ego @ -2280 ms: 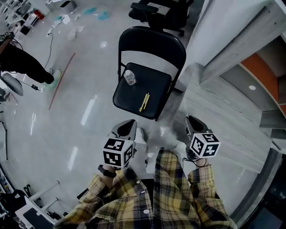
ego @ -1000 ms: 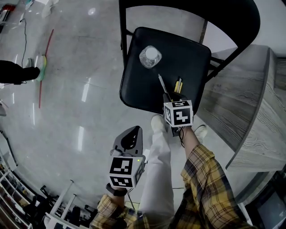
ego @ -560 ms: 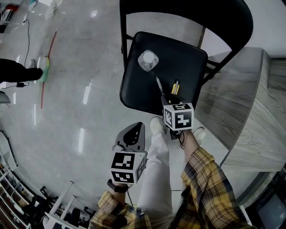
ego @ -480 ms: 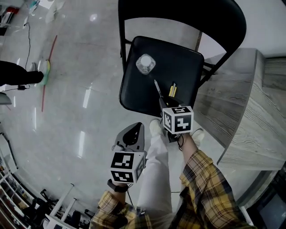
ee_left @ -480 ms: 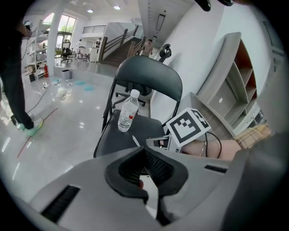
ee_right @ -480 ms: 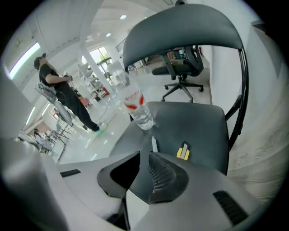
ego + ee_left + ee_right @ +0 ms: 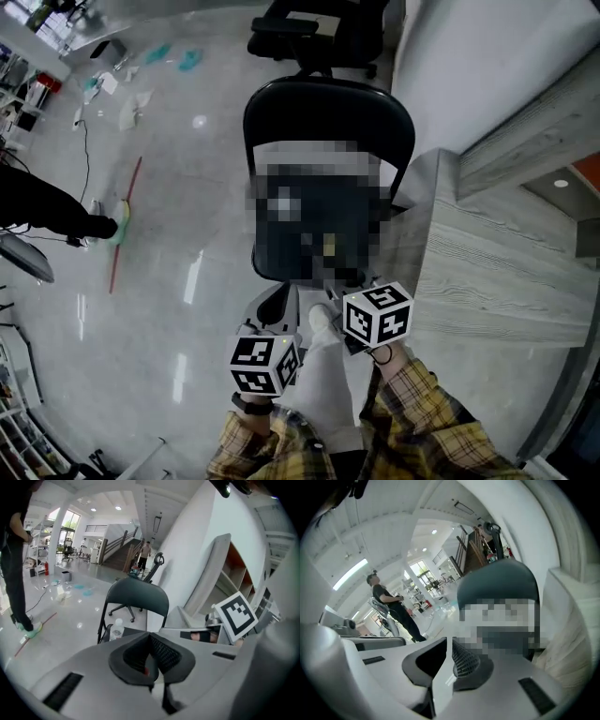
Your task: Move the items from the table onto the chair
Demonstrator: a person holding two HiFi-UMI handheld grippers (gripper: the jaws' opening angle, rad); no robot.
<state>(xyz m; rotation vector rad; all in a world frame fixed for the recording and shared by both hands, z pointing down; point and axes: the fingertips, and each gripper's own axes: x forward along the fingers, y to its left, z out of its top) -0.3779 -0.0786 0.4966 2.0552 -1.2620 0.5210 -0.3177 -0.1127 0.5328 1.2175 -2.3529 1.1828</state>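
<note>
The black folding chair [image 7: 328, 108] stands just ahead of me; a mosaic patch hides its seat in the head view. The left gripper view shows the chair [image 7: 138, 595] with a clear water bottle [image 7: 116, 629] upright on the seat's left side. My left gripper [image 7: 278, 292] hangs short of the seat's front edge, and its jaws [image 7: 149, 637] are shut with nothing between them. My right gripper [image 7: 351, 281] is beside it, near the seat's front right corner, mostly hidden under its marker cube [image 7: 378, 314]. Its pads [image 7: 451, 641] meet, holding nothing. Whatever else lies on the seat is hidden.
A grey wood-grain table [image 7: 487, 272] runs along the right, close to the chair. A person in black [image 7: 47, 206] stands at the left beside a red stick [image 7: 127, 225] on the floor. A black office chair [image 7: 319, 28] stands behind the folding chair.
The right gripper has lifted off the chair seat and drawn back towards me. The left gripper has risen too. The head view now looks further out across the floor.
</note>
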